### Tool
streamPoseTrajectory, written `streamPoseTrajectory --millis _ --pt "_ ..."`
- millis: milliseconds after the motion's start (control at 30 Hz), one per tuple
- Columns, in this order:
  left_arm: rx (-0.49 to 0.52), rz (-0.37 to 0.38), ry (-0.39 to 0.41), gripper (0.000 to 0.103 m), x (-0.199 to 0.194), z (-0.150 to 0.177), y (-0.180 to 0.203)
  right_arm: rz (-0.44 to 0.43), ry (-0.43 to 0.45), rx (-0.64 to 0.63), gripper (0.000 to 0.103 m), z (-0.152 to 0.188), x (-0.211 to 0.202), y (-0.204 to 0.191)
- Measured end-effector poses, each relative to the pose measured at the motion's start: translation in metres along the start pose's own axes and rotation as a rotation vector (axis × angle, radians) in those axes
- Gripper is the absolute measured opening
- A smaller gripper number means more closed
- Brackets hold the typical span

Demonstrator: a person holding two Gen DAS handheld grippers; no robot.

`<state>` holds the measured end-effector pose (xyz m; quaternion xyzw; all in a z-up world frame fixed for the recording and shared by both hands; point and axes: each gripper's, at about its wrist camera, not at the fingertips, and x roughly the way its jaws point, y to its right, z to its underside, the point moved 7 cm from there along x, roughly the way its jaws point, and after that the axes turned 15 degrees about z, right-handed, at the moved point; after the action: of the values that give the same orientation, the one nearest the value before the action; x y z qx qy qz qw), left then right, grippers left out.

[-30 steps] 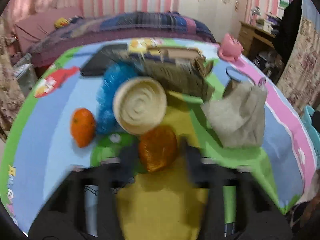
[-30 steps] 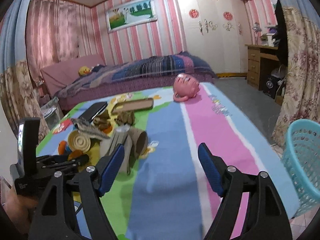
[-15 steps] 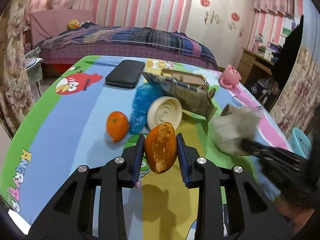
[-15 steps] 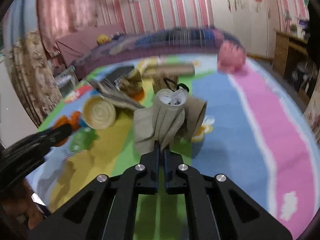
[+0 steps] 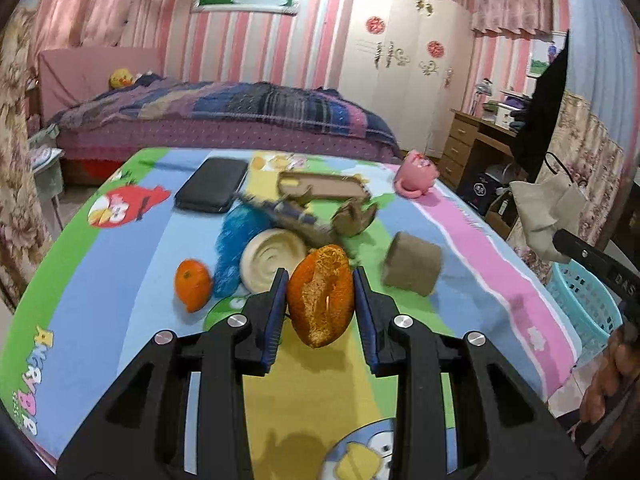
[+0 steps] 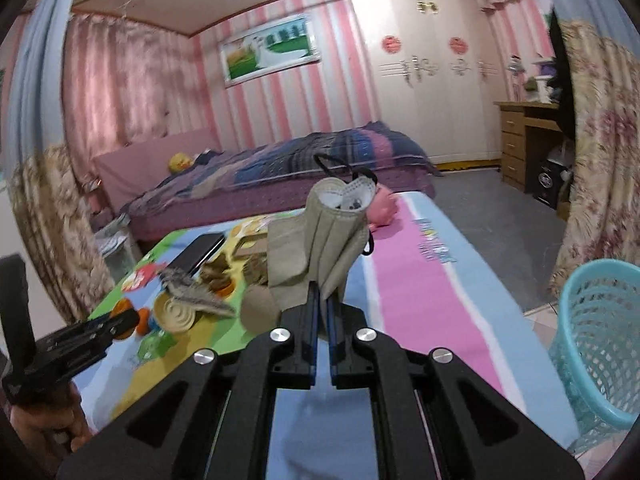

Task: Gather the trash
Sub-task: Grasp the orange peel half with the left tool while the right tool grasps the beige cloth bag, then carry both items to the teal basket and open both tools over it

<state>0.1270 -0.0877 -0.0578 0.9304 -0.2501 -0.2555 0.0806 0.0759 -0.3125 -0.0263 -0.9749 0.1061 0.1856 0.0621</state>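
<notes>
Clamped between the blue pads of the left gripper (image 5: 321,296) is a torn piece of orange peel (image 5: 321,295), its pale pith turned toward the camera, and it is held clear above the brightly striped cartoon-printed table cover (image 5: 120,264). Pinched tight in the nearly closed jaws of the right gripper (image 6: 323,303) is a crumpled beige face mask with black ear loops (image 6: 326,232), raised upright above the pink stripe of the cover; the same mask (image 5: 548,212) is seen in the left wrist view hanging at the right edge, above a light blue plastic mesh basket (image 5: 584,304) that stands on the floor just beside the table. In the right wrist view the basket (image 6: 600,340) appears at the lower right, well apart from the mask. Left lying on the cover are a whole orange (image 5: 193,285), a crumpled blue plastic wrapper (image 5: 236,248), a cream round lid with spiral ridges (image 5: 274,258), a brown cardboard roll (image 5: 412,268), a scrap of torn brown cardboard (image 5: 354,220), a flat cardboard tray (image 5: 320,186) and a black rectangular case (image 5: 212,190). A pink pig-shaped figure (image 5: 416,174) is set near the far right corner of the table. Behind the table a bed with a plaid purple and blue blanket (image 5: 240,108) is seen.
</notes>
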Motion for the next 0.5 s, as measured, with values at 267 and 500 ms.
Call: streamPoseTrajectory --millis 267,500 --pt "0.072 0.066 0.008 0.031 0.016 -0.032 0.066 0.071 0.067 0.066 0.004 -0.024 -0.015 0.042" --pt "0.177 0.210 0.015 0.031 0.048 -0.065 0.182 0.296 0.131 0.192 0.004 -0.038 -0.038 0.135"
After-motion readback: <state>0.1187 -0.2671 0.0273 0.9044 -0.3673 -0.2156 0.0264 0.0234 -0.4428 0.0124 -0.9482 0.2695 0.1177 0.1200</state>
